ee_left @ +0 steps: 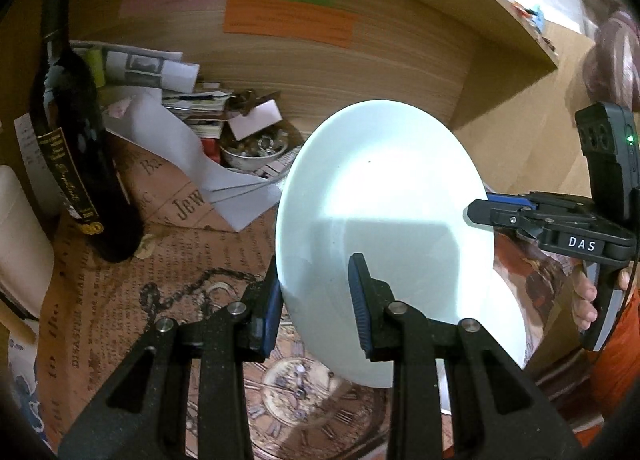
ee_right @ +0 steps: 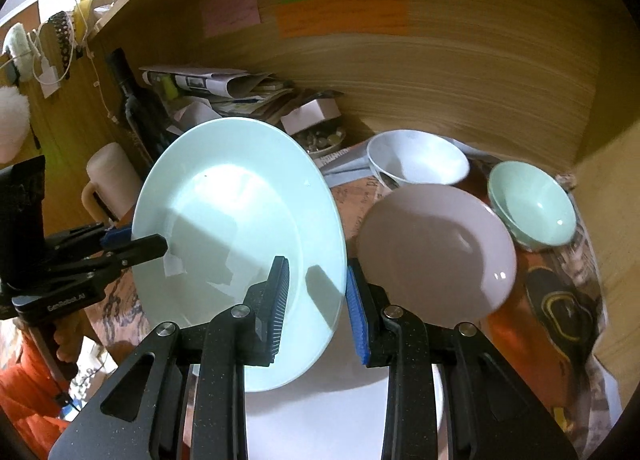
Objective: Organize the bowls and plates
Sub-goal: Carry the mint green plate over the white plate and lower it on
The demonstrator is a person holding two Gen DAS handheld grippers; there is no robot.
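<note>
**Item: pale green plate, held by two tools above the tabletop**

Pale green plate (ee_right: 240, 244): lifted clear of the tabletop (ee_left: 120, 300) and tilted steeply, its face toward both cameras. The left tool (ee_left: 316, 300) was clamped on the plate's lower-left rim, the right tool (ee_right: 318, 304) on the lower-right rim, each with jaws narrow and one pad on either face. Two grips on opposite edges probably served to steady a wide, smooth dish.

Below it: a white plate (ee_right: 340, 412), partly hidden; likely the base of a stack.

To the right, on the tabletop: pink plate (ee_right: 436, 256), white bowl (ee_right: 416, 158), green bowl (ee_right: 532, 204), not yet sorted.

Clutter at rear: dark bottle (ee_left: 76, 132), loose papers (ee_left: 168, 100).
</note>
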